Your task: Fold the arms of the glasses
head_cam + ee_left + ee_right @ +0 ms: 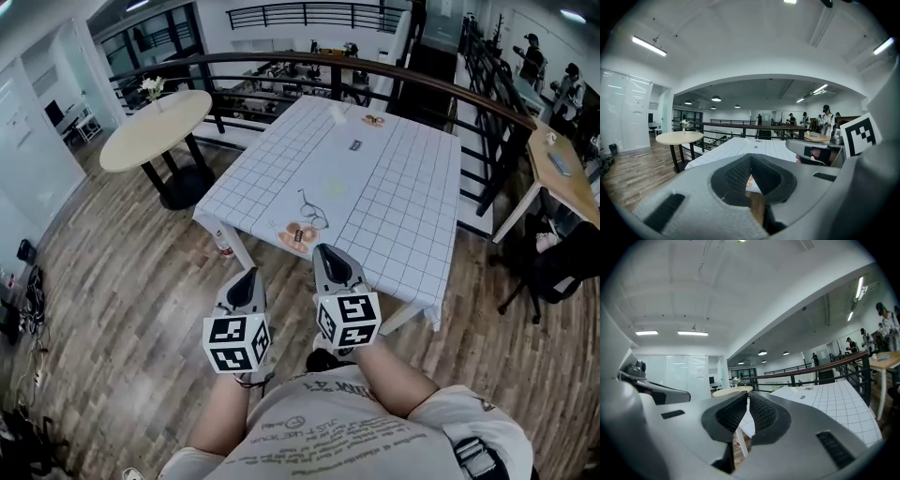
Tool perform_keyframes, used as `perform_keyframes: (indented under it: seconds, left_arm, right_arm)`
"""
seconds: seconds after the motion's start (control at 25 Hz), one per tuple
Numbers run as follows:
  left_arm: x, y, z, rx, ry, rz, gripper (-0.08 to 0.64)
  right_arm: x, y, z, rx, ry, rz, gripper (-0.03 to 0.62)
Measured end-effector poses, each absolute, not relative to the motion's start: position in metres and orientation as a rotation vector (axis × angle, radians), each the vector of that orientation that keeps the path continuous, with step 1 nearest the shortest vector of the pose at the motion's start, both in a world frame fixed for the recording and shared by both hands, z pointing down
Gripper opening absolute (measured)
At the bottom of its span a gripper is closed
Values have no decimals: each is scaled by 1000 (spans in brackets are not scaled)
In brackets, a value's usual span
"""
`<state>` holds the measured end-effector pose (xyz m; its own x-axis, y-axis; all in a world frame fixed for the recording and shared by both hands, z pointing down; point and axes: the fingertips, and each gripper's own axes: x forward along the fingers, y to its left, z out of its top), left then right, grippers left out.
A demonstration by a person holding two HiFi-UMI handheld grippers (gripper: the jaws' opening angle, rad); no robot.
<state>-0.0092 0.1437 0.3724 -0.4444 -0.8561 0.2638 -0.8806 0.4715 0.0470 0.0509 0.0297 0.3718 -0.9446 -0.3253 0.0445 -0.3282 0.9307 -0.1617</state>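
Dark thin-framed glasses [314, 210] lie with their arms spread on the white grid-cloth table [394, 187], near its front edge. Just in front of them rests a small orange-and-white item [298, 234]. My left gripper [248, 274] hangs over the wooden floor short of the table's front edge, shut with nothing in it. My right gripper [324, 249] is shut and empty too, its tip at the table's front edge, a little short of the glasses. In the left gripper view the pads [740, 171] meet. The right gripper view's pads [761, 411] also meet. Neither gripper view shows the glasses.
A round beige table [155, 127] with a flower vase stands at the left. A dark curved railing [375, 67] runs behind the table. A small dark object [356, 144] and another orange item [373, 120] lie at the far end. A desk [562, 178] and black chair [553, 267] stand at the right.
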Motion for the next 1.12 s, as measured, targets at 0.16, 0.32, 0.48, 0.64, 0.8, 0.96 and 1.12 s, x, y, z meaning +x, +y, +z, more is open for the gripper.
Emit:
perform_keyframes:
  seconds: [0.16,0.32,0.48,0.64,0.8,0.96,1.12]
  left_arm:
    - [-40,118,375,1483,-2450,144,12]
    - [-68,89,380,1489,-2423,143,12]
    - [-91,54,387,1516,-2390,145,12]
    - [-102,72,400,1565,-2346,107,12]
    - [-116,68,406,1614,-2296,79,12]
    - [-143,12,412,1649,-2283,99,12]
    - [-152,-3,424,1680,-2254,101,12]
  right_arm:
    - [19,2,372,529,-3055,284,15]
    - [-4,-25,379,546,-3031,287,15]
    - [-23,-59,388,579,-3002,272,15]
    - [-31,-37,394,614,-2992,215,15]
    - [-43,-29,392,617,-2990,151,17]
    - [-65,-77,400,601,-2988,145,19]
    - [-70,-87,412,628,-2970,137,31]
